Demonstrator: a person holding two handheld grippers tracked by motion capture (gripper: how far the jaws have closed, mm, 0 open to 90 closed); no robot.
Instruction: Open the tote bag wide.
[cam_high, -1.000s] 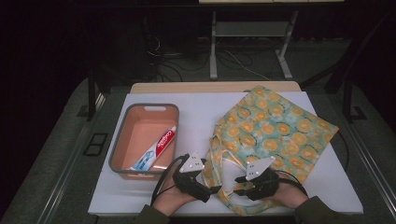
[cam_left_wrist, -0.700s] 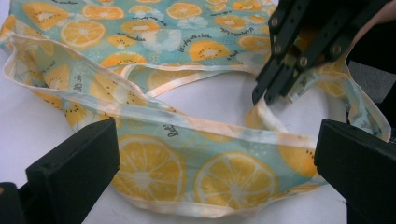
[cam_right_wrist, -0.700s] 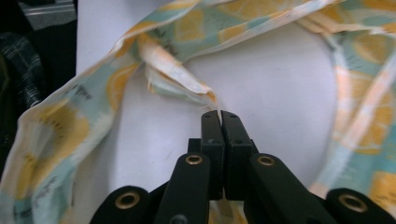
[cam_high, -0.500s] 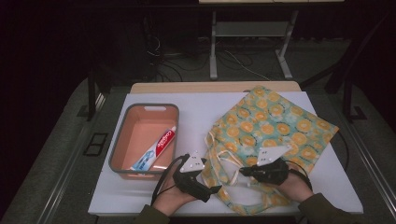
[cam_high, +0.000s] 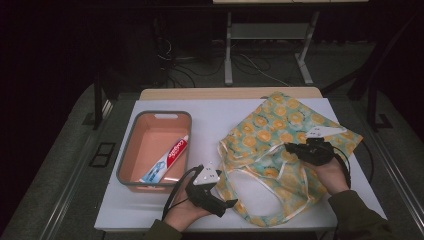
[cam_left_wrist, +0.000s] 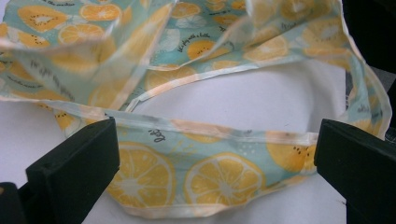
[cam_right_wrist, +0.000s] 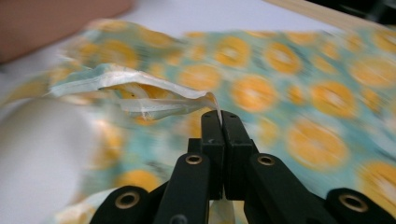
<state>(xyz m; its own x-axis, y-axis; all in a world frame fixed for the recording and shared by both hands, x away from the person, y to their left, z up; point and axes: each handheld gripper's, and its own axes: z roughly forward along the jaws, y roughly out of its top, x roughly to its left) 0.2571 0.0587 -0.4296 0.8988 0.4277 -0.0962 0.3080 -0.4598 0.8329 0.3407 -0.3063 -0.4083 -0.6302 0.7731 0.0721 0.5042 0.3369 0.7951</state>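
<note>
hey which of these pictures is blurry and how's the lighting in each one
Right gripper view: the fruit-print bag is smeared by motion blur, while the shut right tongs stay sharp. Left gripper view: bright and even, the bag strap crisp between the open left tongs, fabric farther back soft. High view: dim, dark surroundings, the lit white table brightest, with the orange bin clear.

Teal bag (cam_high: 280, 145) with orange-slice print; salmon-pink grey-rimmed tray (cam_high: 150, 150); white table (cam_high: 215, 120).

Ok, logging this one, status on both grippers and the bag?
Right gripper shut on bag rim, lifting it. Left gripper open, bag handle between its jaws, unpinched. Toothpaste in tray, nothing in the way.
</note>
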